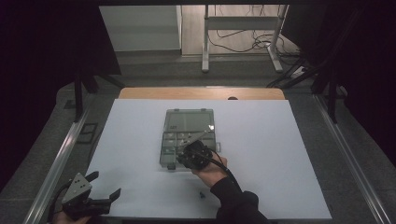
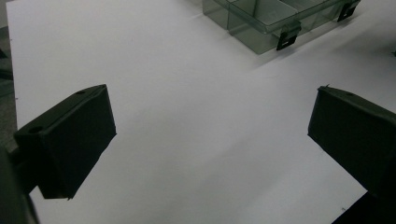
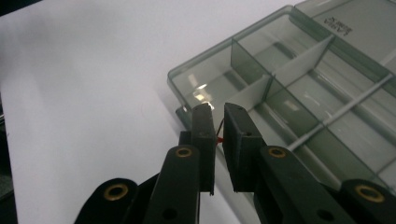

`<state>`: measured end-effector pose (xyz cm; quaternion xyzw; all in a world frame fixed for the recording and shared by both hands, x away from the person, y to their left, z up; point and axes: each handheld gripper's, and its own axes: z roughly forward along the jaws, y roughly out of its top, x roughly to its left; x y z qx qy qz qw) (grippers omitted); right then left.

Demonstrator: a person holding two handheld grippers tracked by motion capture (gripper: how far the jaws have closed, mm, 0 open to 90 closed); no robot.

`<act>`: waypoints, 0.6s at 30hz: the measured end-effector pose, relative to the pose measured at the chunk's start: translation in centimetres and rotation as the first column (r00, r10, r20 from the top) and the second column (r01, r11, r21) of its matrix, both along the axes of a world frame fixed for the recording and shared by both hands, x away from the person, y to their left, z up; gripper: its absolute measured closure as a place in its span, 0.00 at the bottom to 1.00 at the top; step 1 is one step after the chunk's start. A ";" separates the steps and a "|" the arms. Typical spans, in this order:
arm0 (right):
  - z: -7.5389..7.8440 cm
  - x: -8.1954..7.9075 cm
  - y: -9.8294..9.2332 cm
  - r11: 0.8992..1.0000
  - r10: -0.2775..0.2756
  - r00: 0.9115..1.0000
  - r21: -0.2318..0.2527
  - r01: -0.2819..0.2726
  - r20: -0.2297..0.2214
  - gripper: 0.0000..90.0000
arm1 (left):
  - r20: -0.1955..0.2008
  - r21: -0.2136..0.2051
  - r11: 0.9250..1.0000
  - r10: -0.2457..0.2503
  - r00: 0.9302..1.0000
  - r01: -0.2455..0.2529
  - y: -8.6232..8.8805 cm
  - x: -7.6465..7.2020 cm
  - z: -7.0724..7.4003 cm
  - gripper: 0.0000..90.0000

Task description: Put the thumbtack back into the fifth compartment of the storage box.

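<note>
Over the smoky translucent plastic organizer box (image 3: 299,88) with straight dividers, the right gripper (image 3: 218,122) pinches a tiny red-tipped wire (image 3: 219,133), while the left gripper (image 2: 210,140) gapes wide above the matte white table (image 2: 187,116).

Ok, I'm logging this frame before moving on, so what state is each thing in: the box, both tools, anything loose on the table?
Compartment box: lid open, lying flat behind it; the compartments look empty.
Left tool: open wide, holding nothing, above bare white table.
Right tool: nearly shut on a small red-tipped thing, over the box's edge.
Small dark part: loose on the table near the person's sleeve.
</note>
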<state>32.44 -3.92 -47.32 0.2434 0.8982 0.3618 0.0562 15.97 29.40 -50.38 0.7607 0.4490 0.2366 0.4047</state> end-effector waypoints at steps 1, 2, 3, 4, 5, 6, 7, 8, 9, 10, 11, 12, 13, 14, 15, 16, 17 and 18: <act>0.0 0.1 0.2 1.000 0.001 1.000 0.003 -0.001 0.002 0.91 | 0.000 0.000 1.000 0.000 1.000 0.000 0.0 0.0 0.0 0.01; 0.0 0.3 0.3 1.000 0.002 1.000 0.004 -0.002 0.003 0.91 | 0.000 0.001 1.000 0.000 1.000 0.000 0.0 0.0 0.0 0.01; 0.0 0.4 0.5 1.000 0.001 1.000 0.005 -0.001 0.005 0.91 | 0.000 0.001 1.000 0.000 1.000 0.000 0.0 0.0 0.0 0.01; 0.0 0.5 0.7 1.000 0.001 1.000 0.005 -0.001 0.010 0.91 | 0.000 0.001 1.000 0.000 1.000 0.000 0.0 0.0 0.0 0.01; 0.1 0.6 0.9 1.000 0.000 1.000 0.006 0.000 0.011 0.92 | 0.000 0.001 1.000 0.000 1.000 0.000 0.0 0.0 0.0 0.01; 0.1 0.7 1.0 1.000 0.000 1.000 0.008 0.000 0.014 0.91 | 0.000 0.001 1.000 0.000 1.000 0.000 0.0 0.0 0.0 0.01; 0.1 0.9 1.2 1.000 -0.001 1.000 0.012 0.001 0.014 0.91 | -0.001 0.002 1.000 -0.001 1.000 0.001 0.0 0.0 0.0 0.01; 0.1 1.0 1.3 1.000 -0.001 1.000 0.013 0.001 0.014 0.91 | -0.001 0.002 1.000 -0.001 1.000 0.001 0.0 0.0 0.0 0.01; 0.1 1.1 1.5 1.000 -0.001 1.000 0.014 0.001 0.013 0.91 | -0.001 0.003 1.000 -0.001 1.000 0.001 0.0 0.0 0.0 0.01; 0.1 1.2 1.7 1.000 -0.001 1.000 0.012 0.001 0.015 0.91 | -0.001 0.003 1.000 -0.001 1.000 0.001 0.0 0.0 0.0 0.01; 0.1 1.3 1.8 1.000 -0.002 1.000 0.013 0.002 0.017 0.91 | -0.001 0.003 1.000 -0.001 1.000 0.001 0.0 0.0 0.0 0.01; 0.0 1.4 2.0 1.000 -0.002 1.000 0.010 0.001 0.015 0.91 | -0.001 0.003 1.000 -0.001 1.000 0.001 0.0 0.0 0.0 0.01; 0.0 1.5 2.2 1.000 -0.002 1.000 0.010 0.002 0.016 0.91 | -0.002 0.003 1.000 -0.002 1.000 0.002 0.0 0.0 0.0 0.01; 0.0 1.6 2.4 1.000 0.000 1.000 0.009 0.000 0.019 0.91 | -0.002 0.003 1.000 -0.002 1.000 0.002 0.0 0.0 0.0 0.01; -0.1 1.7 2.6 1.000 0.002 1.000 0.010 -0.002 0.018 0.91 | -0.002 0.003 1.000 -0.002 1.000 0.002 0.0 0.0 0.0 0.01; -0.1 1.8 2.8 1.000 0.004 1.000 0.008 -0.004 0.021 0.91 | -0.002 0.003 1.000 -0.002 1.000 0.002 0.0 0.0 0.0 0.01; -0.2 1.9 3.1 1.000 0.005 1.000 0.007 -0.005 0.023 0.91 | -0.002 0.003 1.000 -0.002 1.000 0.002 0.0 0.0 0.0 0.01; -0.2 1.9 3.3 1.000 0.005 1.000 0.005 -0.005 0.023 0.91 | -0.002 0.003 1.000 -0.002 1.000 0.002 0.0 0.0 0.0 0.01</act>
